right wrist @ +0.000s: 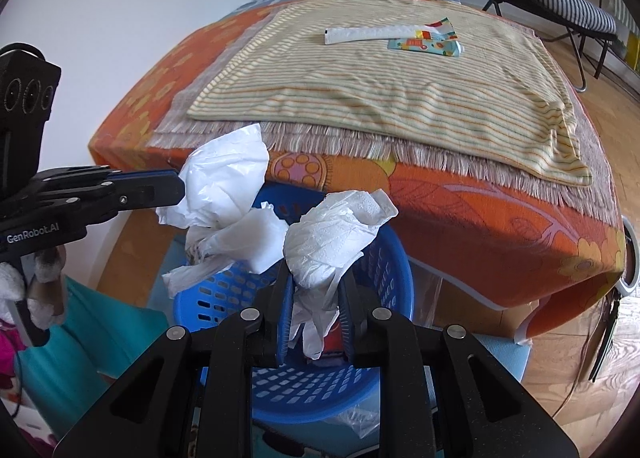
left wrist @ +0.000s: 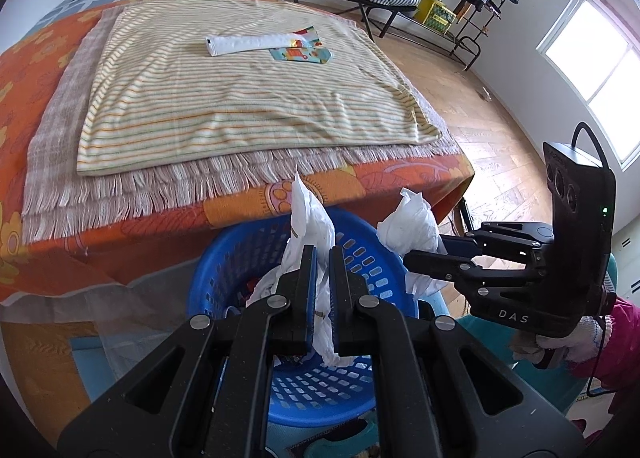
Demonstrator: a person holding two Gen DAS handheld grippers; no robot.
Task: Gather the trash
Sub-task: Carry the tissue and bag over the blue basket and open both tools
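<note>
1. The left claw (left wrist: 323, 290) is clenched on a crumpled white tissue (left wrist: 310, 226), which stands up between its pads and hangs a little below them. The blue basket (left wrist: 240, 258) lies directly under this claw, so a release here should probably land inside.
2. The right claw (right wrist: 316, 318) grasps a second tissue wad (right wrist: 332, 238); most of the wad bulges above the pads and only thin tails (right wrist: 314, 332) are pinched. It could slip out early, before the claw is centred over the basket.
3. Seen from the right wrist, the basket rim (right wrist: 394, 258) sits just ahead of and below the right claw. A drop made too far toward the bed (right wrist: 480, 210) might catch the rim and tumble onto the floor.
4. The two claws are near each other, the left one's tissue almost touching the right one's wad. Opening both at once could tangle the papers, or one tissue may cling to a blue pad rather than fall.
5. Light paper drifts; released from well above the basket, either piece might float sideways past the rim.
6. Well ahead of both claws, a white tube (left wrist: 248, 44) and a colourful wrapper (left wrist: 300, 54) lie on the striped blanket (left wrist: 240, 110), likely trash not yet collected and easy to overlook.
</note>
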